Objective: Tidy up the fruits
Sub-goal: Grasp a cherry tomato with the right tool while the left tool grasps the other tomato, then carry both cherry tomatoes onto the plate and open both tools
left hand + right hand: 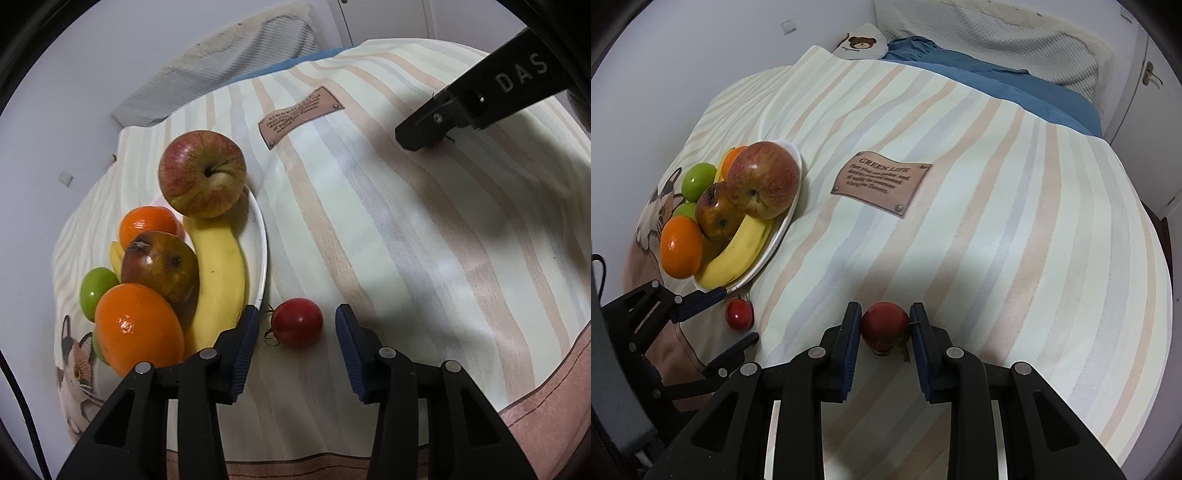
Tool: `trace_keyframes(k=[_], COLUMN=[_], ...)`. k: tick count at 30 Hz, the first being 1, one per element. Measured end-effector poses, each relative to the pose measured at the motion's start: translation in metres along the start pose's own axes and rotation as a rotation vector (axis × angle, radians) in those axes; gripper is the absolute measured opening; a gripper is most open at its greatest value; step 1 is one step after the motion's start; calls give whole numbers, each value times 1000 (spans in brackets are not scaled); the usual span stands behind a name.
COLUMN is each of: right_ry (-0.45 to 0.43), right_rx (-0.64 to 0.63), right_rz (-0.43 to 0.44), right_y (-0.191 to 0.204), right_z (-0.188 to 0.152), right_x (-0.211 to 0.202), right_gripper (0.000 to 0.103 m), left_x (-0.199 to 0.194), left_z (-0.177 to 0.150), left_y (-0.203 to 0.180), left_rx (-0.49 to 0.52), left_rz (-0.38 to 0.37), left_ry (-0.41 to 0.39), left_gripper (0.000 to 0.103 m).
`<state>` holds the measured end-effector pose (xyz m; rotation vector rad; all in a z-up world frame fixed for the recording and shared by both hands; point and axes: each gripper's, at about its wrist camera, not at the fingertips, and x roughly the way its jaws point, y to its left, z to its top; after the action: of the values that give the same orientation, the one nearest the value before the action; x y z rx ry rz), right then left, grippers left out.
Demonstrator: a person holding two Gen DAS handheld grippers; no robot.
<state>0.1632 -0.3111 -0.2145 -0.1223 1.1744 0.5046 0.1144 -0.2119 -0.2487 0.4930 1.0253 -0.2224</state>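
The right gripper [885, 326] squeezes one small red fruit [884, 325] on the bed, while the left gripper [295, 326] sits open around another [296, 322] by the plate [263, 236]; both look light, smooth, best held at their round middles.

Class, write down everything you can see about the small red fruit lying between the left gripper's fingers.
The small red fruit is round, glossy and dark red, like a tomato or cherry, with thin dark stem wisps at its left side. It lies on the striped cloth, just outside the white plate's near rim. The left gripper straddles it, blue pads on either side with visible gaps, so nothing but the cloth touches it.
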Motion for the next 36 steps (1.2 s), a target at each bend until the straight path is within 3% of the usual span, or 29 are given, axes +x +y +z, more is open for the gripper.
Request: trace_keyframes(k=[3,6,20,28,36], right_ry=[1,0,-20,66,110], right_rx=[8,27,123,253,348], right_rz=[-9,-9,-18,-34,0], right_y=[-1,-3,-6,6,18], right_z=[0,0,-15,-56,-90], right_x=[-2,-4,-30,-54,-77], right_gripper=[29,29,29,29,29], left_x=[2,1,-23,-38,-60], left_z=[1,3,-2,-11,-8], left_y=[4,5,16,18,36], left_rx=[-9,0,-165,-282,-344], left_rz=[-44,-38,-200,-318,-363], left_ry=[8,6,82,177,197], left_gripper=[33,27,26,26,26])
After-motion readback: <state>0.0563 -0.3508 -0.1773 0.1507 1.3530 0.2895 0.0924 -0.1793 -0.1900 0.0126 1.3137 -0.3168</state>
